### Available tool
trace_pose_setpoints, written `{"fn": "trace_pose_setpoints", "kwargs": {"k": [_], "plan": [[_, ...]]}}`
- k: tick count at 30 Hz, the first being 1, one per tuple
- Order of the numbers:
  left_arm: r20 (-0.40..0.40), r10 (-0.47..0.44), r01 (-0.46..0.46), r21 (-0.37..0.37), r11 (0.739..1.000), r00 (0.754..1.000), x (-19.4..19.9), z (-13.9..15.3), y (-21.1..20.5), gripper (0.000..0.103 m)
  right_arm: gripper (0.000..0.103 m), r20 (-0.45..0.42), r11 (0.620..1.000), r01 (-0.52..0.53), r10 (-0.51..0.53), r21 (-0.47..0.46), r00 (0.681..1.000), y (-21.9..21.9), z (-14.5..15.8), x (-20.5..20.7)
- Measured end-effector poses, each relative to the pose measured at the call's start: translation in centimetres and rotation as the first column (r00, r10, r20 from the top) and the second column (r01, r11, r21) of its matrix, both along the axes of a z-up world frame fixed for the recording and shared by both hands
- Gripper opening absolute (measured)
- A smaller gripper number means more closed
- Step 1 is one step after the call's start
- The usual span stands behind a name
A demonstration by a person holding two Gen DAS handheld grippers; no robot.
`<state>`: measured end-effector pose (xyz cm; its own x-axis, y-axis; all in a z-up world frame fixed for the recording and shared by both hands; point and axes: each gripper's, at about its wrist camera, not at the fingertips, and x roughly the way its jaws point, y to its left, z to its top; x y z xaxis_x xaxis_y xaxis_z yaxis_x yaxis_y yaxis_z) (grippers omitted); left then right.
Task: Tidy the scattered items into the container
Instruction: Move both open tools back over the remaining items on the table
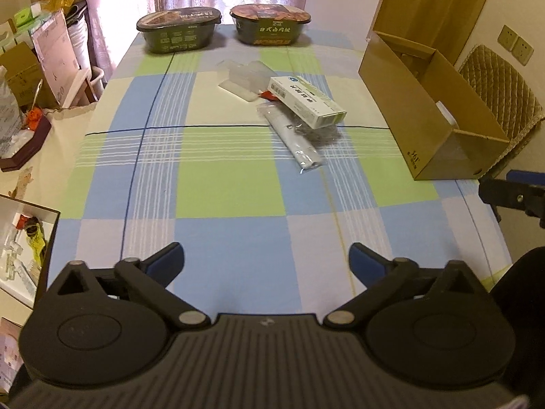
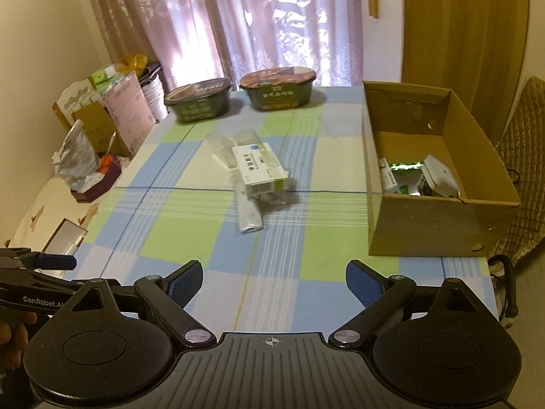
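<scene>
Both grippers hang low over the near edge of the checked blue-green-white tablecloth (image 1: 231,187), jaws spread wide, nothing between them: left gripper (image 1: 266,260) and right gripper (image 2: 274,281).

Straight ahead of the right gripper, well apart from it, lies the small pile still to tidy. On top is a white-and-green cardboard medicine box (image 2: 262,170); under it a long white tube in a clear plastic sleeve (image 2: 248,213), and behind them a clear plastic tray (image 2: 223,145). Ahead-right of the right gripper stands the open brown cardboard box (image 2: 439,218), w/ some items already inside. Two dark instant-noodle bowls (image 2: 199,100) sit far ahead.

My judgement: next step is approx. to reach for the medicine box, because it is on top.

- Its long axis runs away from the gripper, leaning slightly left at the far end in the right wrist view. One short end faces the gripper.
- So close across the narrow width, fingers each side of the long walls, not end to end.
- Come down gently; the sleeve below looks slippery and may drag along.

The tube lies nearly the same way, near end toward the gripper.
</scene>
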<state>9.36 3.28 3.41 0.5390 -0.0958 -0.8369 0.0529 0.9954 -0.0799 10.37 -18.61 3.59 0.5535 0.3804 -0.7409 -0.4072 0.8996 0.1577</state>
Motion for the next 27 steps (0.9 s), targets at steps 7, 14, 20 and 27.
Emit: {"fn": "trace_pose_setpoints", "kwargs": {"k": [7, 14, 20, 27], "plan": [[-0.003, 0.025, -0.025, -0.005, 1.0, 1.0, -0.2, 0.1, 0.8, 0.102, 0.096, -0.001, 1.0, -0.024, 0.024, -0.016, 1.0, 1.0, 0.2, -0.4], [-0.002, 0.032, -0.032, -0.019, 0.999, 0.999, -0.2, 0.1, 1.2, 0.102, 0.096, -0.002, 0.999, -0.04, 0.04, -0.026, 0.999, 1.8, 0.2, -0.2], [-0.006, 0.04, -0.04, -0.029, 0.999, 0.999, -0.1, -0.2, 1.4, 0.102, 0.096, -0.013, 0.998, -0.051, 0.051, -0.033, 0.999, 2.2, -0.3, -0.1], [-0.014, 0.05, -0.05, -0.04, 0.998, 0.999, 0.3, -0.7, 1.7, 0.102, 0.096, -0.032, 0.997, -0.06, 0.059, -0.043, 0.998, 2.7, -1.0, 0.3]]}}
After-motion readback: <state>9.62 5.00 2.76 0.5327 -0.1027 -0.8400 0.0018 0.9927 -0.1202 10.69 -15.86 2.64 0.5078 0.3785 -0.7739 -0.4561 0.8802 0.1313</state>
